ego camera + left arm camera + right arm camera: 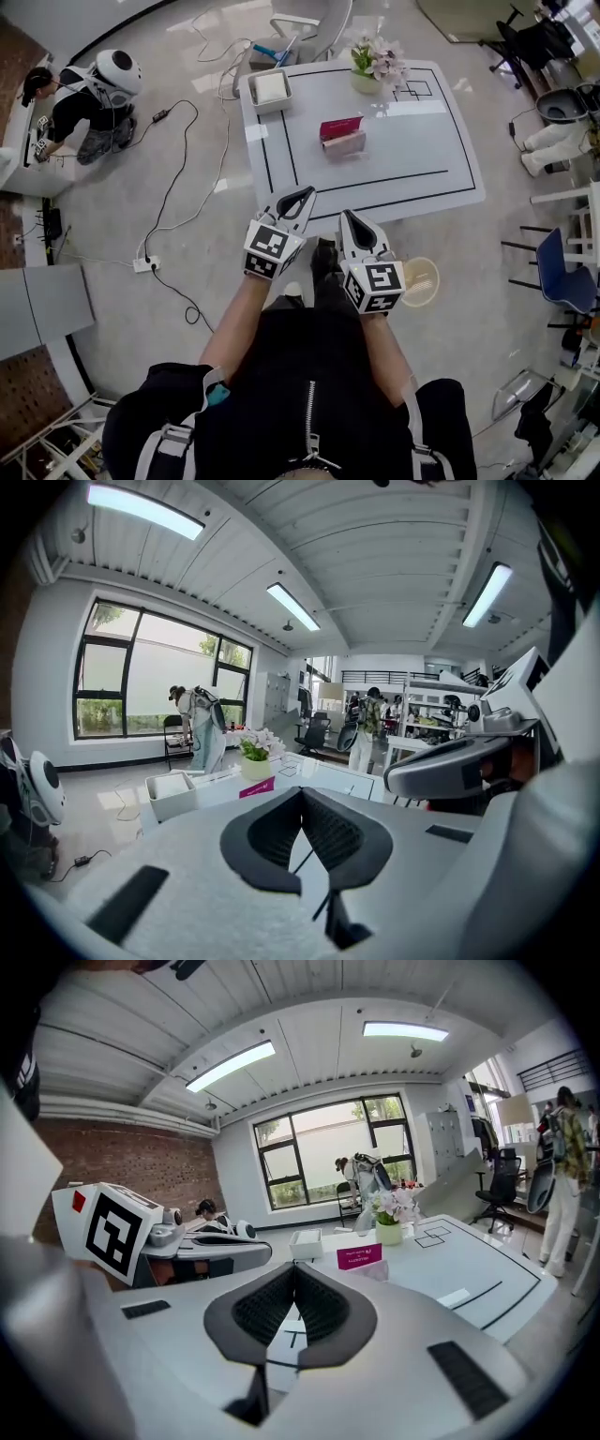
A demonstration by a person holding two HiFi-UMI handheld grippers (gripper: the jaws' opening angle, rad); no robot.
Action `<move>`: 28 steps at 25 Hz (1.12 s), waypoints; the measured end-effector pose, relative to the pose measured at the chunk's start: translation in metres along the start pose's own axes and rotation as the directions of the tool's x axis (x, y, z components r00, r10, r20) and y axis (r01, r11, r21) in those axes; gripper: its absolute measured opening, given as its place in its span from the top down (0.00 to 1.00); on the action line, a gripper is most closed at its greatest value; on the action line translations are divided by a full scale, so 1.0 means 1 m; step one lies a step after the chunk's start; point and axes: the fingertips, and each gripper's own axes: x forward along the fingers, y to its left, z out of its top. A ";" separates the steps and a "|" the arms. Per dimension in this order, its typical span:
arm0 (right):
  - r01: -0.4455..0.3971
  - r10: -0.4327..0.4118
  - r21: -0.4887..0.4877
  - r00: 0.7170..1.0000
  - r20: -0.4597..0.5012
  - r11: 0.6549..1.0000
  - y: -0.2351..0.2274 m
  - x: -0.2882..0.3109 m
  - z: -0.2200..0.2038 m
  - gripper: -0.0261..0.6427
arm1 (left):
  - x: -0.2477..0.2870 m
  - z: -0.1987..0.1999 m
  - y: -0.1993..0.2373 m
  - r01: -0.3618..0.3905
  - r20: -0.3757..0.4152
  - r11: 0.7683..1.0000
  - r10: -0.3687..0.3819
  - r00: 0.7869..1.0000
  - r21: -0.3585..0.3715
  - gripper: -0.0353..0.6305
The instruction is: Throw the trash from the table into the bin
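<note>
Reading smooth, glossy white on the table [412, 159], a polished, reflective sheen on the pale floor [469, 253], matt light-grey plastic on the left gripper [302, 195] and right gripper [349, 217] shells, ribbed matt black on their pads [272, 832], and rough red brick on the wall [141, 1162].

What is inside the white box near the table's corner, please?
The white box holds a flat white layer, perhaps paper, that fills it almost to the rim. Anything beneath that layer is covered.

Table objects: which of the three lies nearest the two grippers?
The magenta packet, midway across the table; the white box and the flower pot stand by its far edge.
</note>
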 end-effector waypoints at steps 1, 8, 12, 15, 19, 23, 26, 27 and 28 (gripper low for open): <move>-0.019 0.019 -0.006 1.000 -0.003 1.000 -0.006 0.012 0.006 0.95 | 0.008 0.005 0.009 -0.019 0.001 1.000 0.019 1.000 0.000 0.94; -0.153 0.150 -0.055 0.987 -0.064 0.987 -0.036 0.091 0.041 0.95 | 0.056 0.024 0.068 -0.126 -0.023 0.991 0.125 0.992 -0.046 0.94; -0.205 0.198 -0.076 0.976 -0.086 0.976 -0.052 0.125 0.059 0.95 | 0.080 0.027 0.093 -0.166 -0.036 0.984 0.164 0.986 -0.071 0.94; -0.236 0.227 -0.084 0.968 -0.106 0.968 -0.066 0.146 0.064 0.95 | 0.096 0.027 0.106 -0.187 -0.044 0.980 0.184 0.982 -0.074 0.94; -0.273 0.259 -0.092 0.956 -0.140 0.958 -0.080 0.167 0.061 0.95 | 0.111 0.026 0.116 -0.212 -0.058 0.973 0.208 0.976 -0.088 0.94; -0.303 0.284 -0.084 0.941 -0.184 0.949 -0.086 0.183 0.049 0.95 | 0.115 0.014 0.122 -0.231 -0.100 0.967 0.221 0.970 -0.109 0.94; -0.311 0.288 -0.086 0.935 -0.205 0.947 -0.086 0.194 0.044 0.95 | 0.113 0.014 0.129 -0.239 -0.110 0.965 0.227 0.968 -0.112 0.94; -0.308 0.286 -0.084 0.936 -0.207 0.948 -0.086 0.196 0.044 0.95 | 0.112 0.013 0.131 -0.236 -0.113 0.965 0.223 0.968 -0.113 0.94; -0.303 0.282 -0.079 0.937 -0.207 0.950 -0.086 0.198 0.045 0.95 | 0.112 0.012 0.132 -0.229 -0.114 0.967 0.217 0.970 -0.114 0.94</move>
